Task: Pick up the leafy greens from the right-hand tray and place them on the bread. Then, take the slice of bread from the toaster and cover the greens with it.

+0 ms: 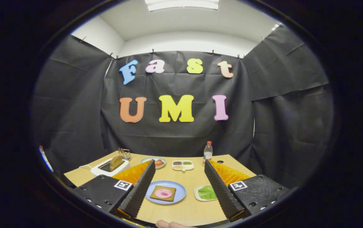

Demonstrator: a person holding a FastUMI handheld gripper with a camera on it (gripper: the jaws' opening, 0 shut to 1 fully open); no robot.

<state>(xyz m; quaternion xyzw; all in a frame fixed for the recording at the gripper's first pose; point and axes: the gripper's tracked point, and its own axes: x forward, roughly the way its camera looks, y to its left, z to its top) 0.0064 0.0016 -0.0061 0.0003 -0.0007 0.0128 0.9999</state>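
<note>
My gripper (179,166) is open and held above the near part of the wooden table, with nothing between its fingers. Below and between the fingers sits a blue plate (179,189) carrying a brown slice of bread (156,195) topped with a pink round slice (163,193). Just right of that plate, partly hidden behind the right finger, a small white tray (198,193) holds the leafy greens (207,192). Far left on the table stands a white toaster (102,170) with a browned slice of bread (116,162) sticking up from its slot.
At the back of the table are a plate with red food (157,162), a divided white dish of seasonings (183,164), a bottle with a red cap (208,152) and a small wire rack (125,154). A person's fingers (168,224) show at the near edge.
</note>
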